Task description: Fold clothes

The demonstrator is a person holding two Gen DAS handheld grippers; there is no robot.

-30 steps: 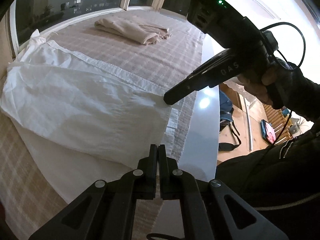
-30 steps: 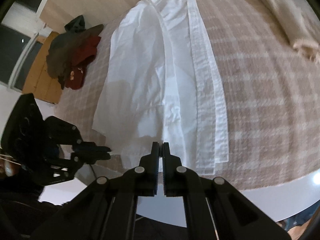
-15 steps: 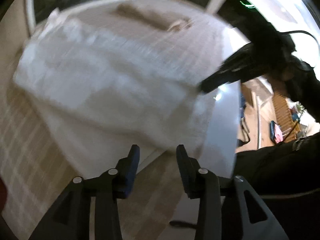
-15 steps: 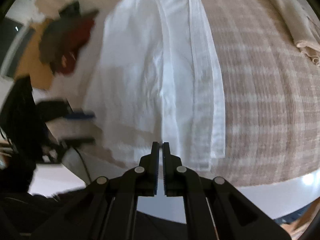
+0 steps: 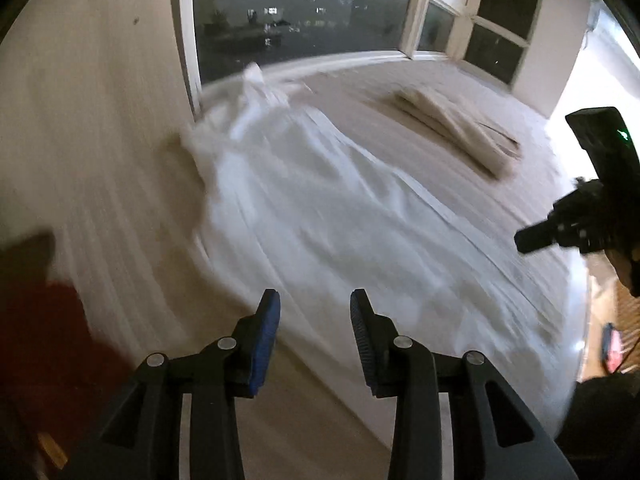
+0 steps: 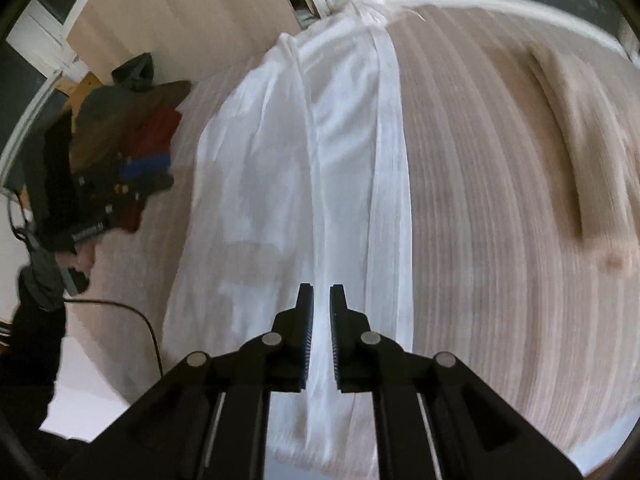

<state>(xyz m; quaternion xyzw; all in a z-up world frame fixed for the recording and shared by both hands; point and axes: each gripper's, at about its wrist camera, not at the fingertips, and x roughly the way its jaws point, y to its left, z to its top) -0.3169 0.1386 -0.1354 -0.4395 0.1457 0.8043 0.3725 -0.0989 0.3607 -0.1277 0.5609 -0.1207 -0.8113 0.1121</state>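
Note:
A white shirt lies spread lengthwise on the checked bedcover, its collar end near the window. In the right wrist view the shirt shows a long fold ridge down its middle. My left gripper hovers open over the shirt's near edge, blue pads apart, nothing between them. My right gripper is over the shirt's middle ridge; its jaws are opening, a narrow gap, with white cloth showing through from below. The left wrist view shows the right gripper above the shirt's right side. The left gripper is at the left.
A folded beige cloth lies on the bed's far right, also blurred in the right wrist view. A pile of dark and red clothes sits at the bed's left. A dark window runs behind. The bed's white edge is near me.
Both grippers swept over the shirt toward its middle. The left gripper went from shut to open; the right one's jaws have parted slightly. The views are motion-blurred.

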